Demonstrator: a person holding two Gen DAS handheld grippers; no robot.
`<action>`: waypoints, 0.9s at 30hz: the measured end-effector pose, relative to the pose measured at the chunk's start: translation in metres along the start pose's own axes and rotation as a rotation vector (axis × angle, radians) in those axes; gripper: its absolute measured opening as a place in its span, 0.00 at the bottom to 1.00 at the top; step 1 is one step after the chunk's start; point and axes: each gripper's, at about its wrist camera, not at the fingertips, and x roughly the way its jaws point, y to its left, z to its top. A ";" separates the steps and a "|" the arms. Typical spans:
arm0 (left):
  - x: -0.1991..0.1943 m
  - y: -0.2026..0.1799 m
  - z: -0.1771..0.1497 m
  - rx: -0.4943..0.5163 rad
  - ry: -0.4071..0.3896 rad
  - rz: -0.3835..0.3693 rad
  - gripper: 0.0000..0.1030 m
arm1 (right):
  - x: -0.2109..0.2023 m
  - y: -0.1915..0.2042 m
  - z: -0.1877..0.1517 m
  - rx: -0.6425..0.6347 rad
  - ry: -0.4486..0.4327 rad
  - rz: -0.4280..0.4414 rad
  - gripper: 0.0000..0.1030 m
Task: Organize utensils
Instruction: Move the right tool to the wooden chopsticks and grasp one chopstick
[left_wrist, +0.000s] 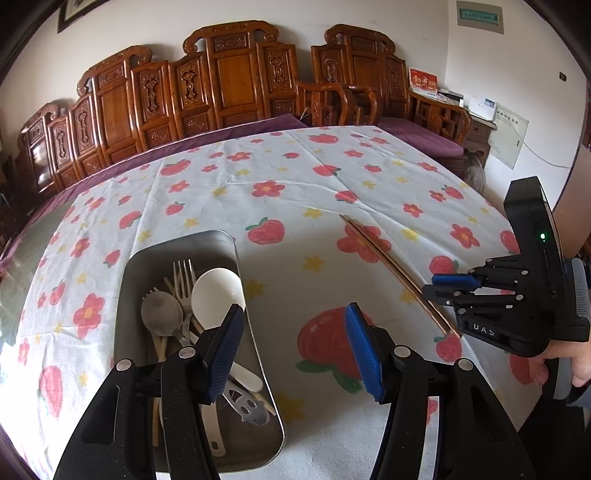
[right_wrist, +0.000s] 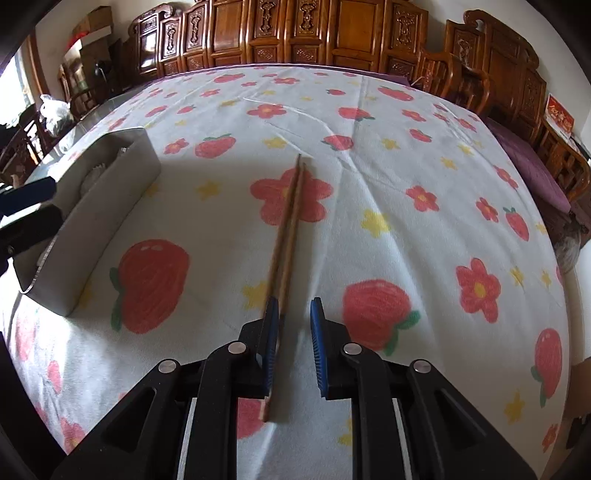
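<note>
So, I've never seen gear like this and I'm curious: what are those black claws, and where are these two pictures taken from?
They are clamps that a person carries, each with a camera looking along its fingers. One view is from the left hand-held gripper, open above a grey metal tray holding forks and spoons. The other is from the right hand-held gripper, open around the near end of a pair of brown wooden chopsticks lying on the strawberry-print tablecloth. Nothing is held yet.
</note>
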 end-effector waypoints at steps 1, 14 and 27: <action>0.000 0.000 0.000 0.000 0.001 -0.002 0.53 | 0.001 0.001 0.000 -0.008 0.003 -0.009 0.19; 0.002 -0.009 -0.003 0.013 -0.001 -0.009 0.53 | 0.005 -0.001 -0.005 -0.031 0.052 -0.039 0.17; 0.006 -0.034 -0.007 0.054 -0.001 -0.032 0.53 | -0.041 -0.027 -0.049 0.057 -0.009 -0.054 0.06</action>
